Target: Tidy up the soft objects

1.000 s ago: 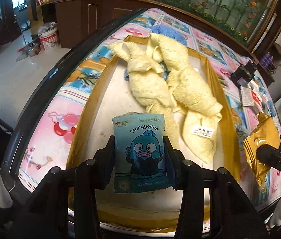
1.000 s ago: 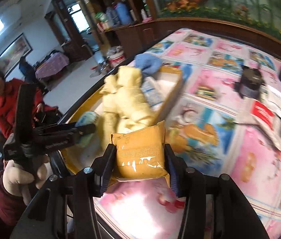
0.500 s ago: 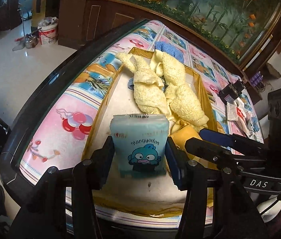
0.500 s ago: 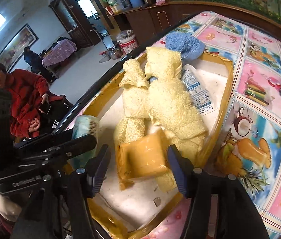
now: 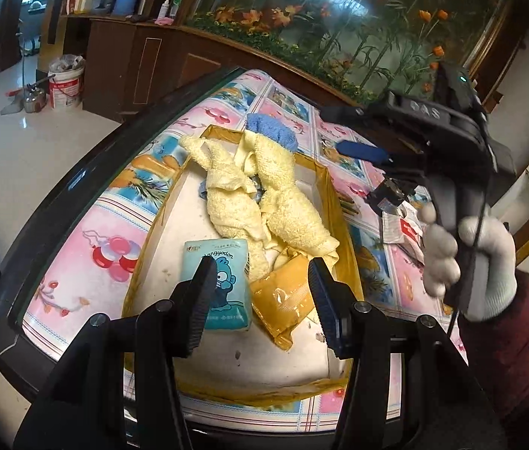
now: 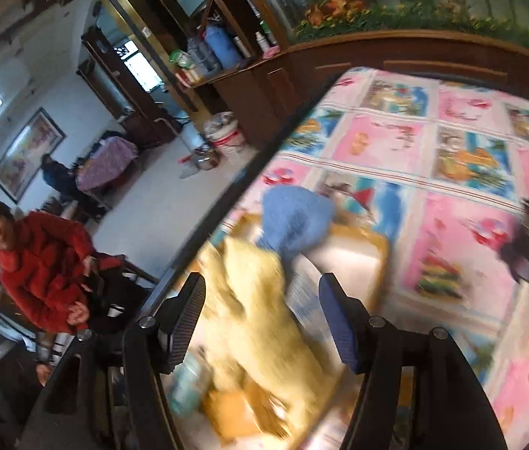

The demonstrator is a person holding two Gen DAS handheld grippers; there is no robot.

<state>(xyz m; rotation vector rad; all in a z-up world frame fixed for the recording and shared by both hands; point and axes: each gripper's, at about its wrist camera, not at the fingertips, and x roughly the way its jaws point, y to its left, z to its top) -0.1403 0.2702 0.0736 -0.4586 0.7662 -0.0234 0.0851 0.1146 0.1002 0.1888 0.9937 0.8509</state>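
My left gripper (image 5: 260,300) and right gripper (image 6: 262,322), jaws apart and gripping nothing, hang over the yellow-rimmed tray (image 5: 343,217) on the tabletop (image 5: 88,240), where teal pouch (image 5: 223,262), amber packet (image 5: 283,296) and yellow towels (image 5: 290,210) lie gathered for sorting.

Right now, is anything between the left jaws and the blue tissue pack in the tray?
Nothing visible. The left gripper hangs open above the tissue pack, which lies flat in the tray beside the yellow pouch, with clear space between.
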